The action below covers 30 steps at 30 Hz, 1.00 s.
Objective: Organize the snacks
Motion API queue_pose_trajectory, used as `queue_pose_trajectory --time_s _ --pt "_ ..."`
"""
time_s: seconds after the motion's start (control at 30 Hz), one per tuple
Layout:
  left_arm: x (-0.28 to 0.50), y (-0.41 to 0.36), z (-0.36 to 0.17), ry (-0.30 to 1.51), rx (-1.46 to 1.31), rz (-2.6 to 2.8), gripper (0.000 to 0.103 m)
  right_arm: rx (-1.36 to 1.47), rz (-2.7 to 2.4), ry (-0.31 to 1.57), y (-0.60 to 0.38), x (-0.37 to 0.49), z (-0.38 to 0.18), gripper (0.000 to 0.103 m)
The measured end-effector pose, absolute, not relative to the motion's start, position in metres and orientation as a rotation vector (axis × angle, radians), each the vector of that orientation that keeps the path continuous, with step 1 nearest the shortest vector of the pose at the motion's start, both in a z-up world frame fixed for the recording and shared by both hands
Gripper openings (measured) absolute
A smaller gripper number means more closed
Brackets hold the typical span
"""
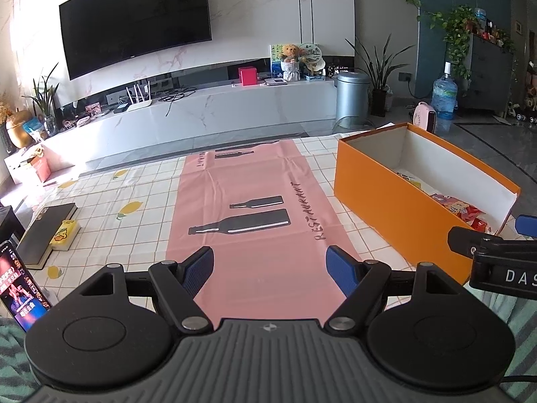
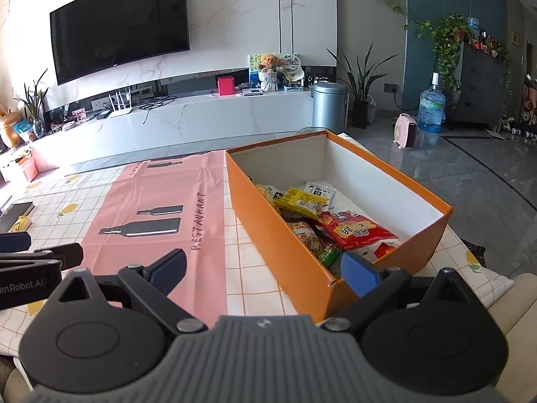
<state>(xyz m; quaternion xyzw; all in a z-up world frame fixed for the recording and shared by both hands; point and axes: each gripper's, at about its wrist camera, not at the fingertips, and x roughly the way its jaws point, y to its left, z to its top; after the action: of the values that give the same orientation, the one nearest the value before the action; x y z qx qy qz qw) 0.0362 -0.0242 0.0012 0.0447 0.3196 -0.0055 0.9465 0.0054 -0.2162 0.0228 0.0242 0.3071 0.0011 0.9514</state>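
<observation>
Both the left gripper (image 1: pixel 270 268) and right gripper (image 2: pixel 265 270) gape empty beside the orange box (image 2: pixel 285 248)

Left gripper (image 1: pixel 270 270): matte black linkage arms, silver round pivot screws, blue ribbed fingertips (image 1: pixel 198 270), two black round discs flanking a grey ribbed central housing with a small emblem. Right gripper (image 2: pixel 265 270): same build, blue fingertips (image 2: pixel 359 273), grey ribbed body, black discs. White lettering "DAS" on its black side as seen from left wrist; "enRobot.AI" on the left unit's side from right wrist. Thin black cable at lower right edge
</observation>
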Motion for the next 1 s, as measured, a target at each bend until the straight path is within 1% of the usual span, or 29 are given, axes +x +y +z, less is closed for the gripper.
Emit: queue_pose_trajectory --time_s 0.67,1.0 --pt "0.033 -0.026 0.004 0.638 0.109 -0.003 0.089 0.062 0.014 0.638 -0.217 0.007 0.024 0.096" --pt "0.029 -0.012 0.003 0.618 0.079 -0.02 0.089 0.04 0.011 0.654 -0.205 0.008 0.022 0.096"
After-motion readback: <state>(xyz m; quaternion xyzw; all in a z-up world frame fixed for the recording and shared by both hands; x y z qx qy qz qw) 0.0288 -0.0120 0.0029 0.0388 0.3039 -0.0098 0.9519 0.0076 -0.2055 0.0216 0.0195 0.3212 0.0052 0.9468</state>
